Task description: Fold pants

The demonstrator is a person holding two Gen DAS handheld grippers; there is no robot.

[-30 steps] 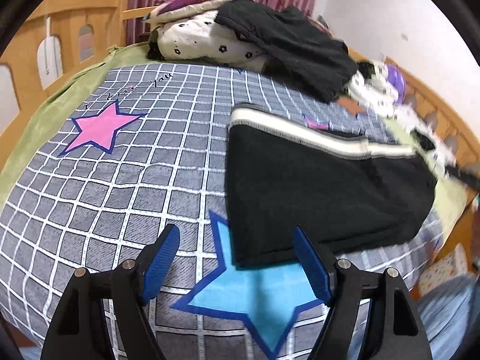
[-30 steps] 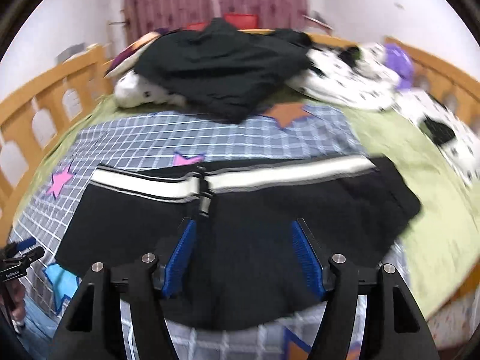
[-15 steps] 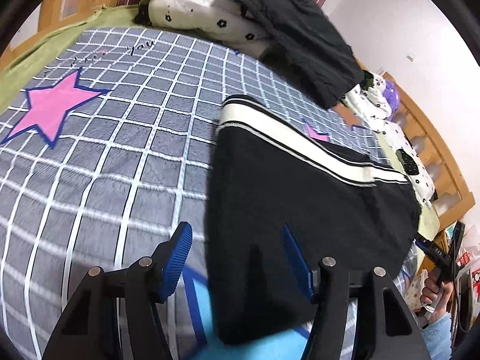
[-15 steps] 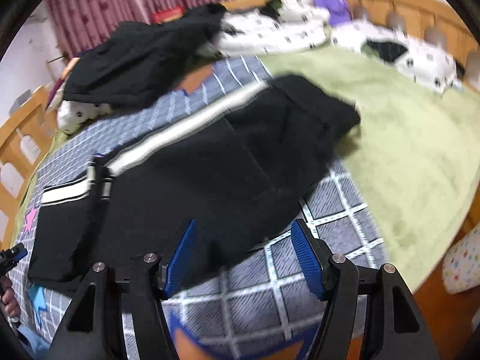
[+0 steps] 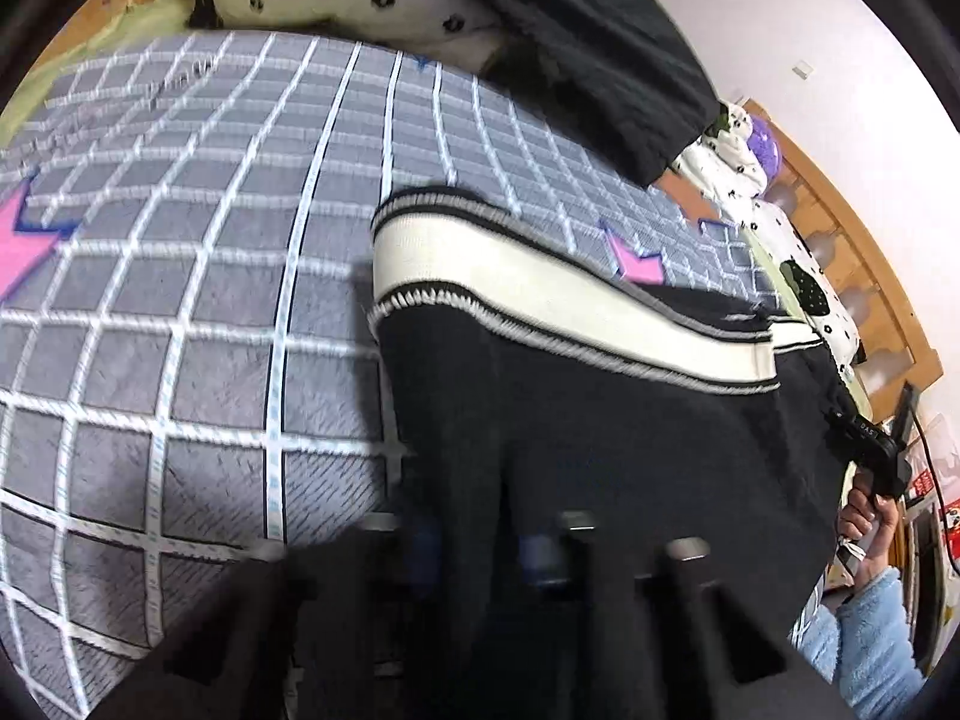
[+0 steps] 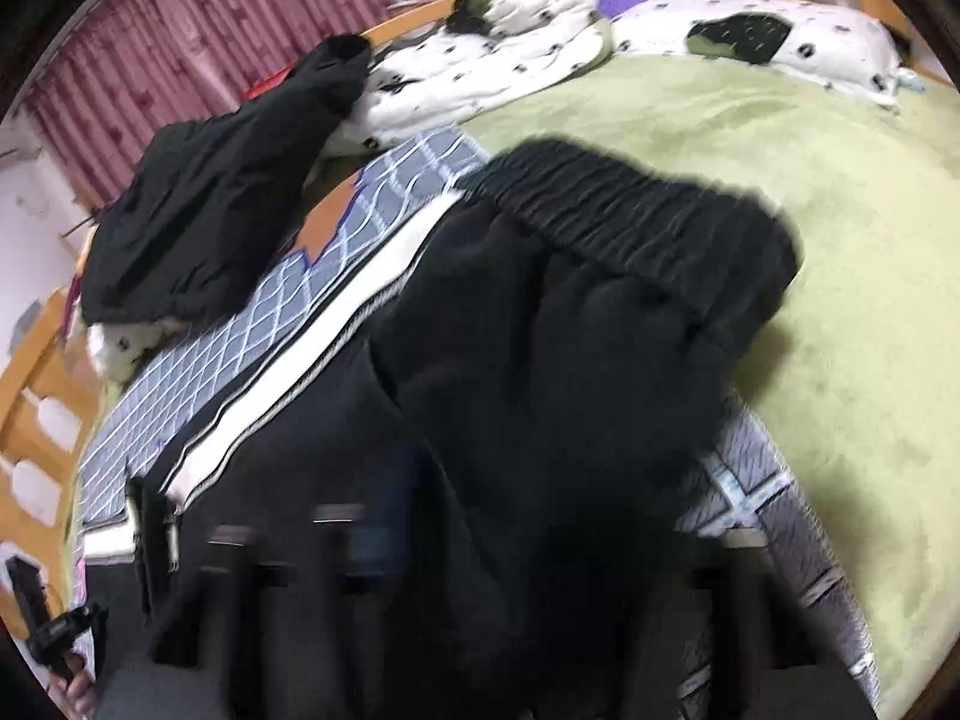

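The only lettering — white characters on the black handle at the right edge of the left wrist view — is too small to read. The left gripper (image 5: 480, 546), low in frame, is a dark blur against the black pants (image 5: 600, 432) on the checked blanket (image 5: 180, 312); how far its fingers stand apart I cannot tell. The right gripper (image 6: 516, 546) is equally smeared — its state unclear too — with the pants' waistband (image 6: 630, 222) at centre.

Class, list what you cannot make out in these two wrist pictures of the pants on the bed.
- Left gripper, left wrist view: motion blur; jaws' state unclear.
- Right gripper, right wrist view: blurred against pants; grip unclear.
- Pants' near hem, both views: hidden by the grippers.
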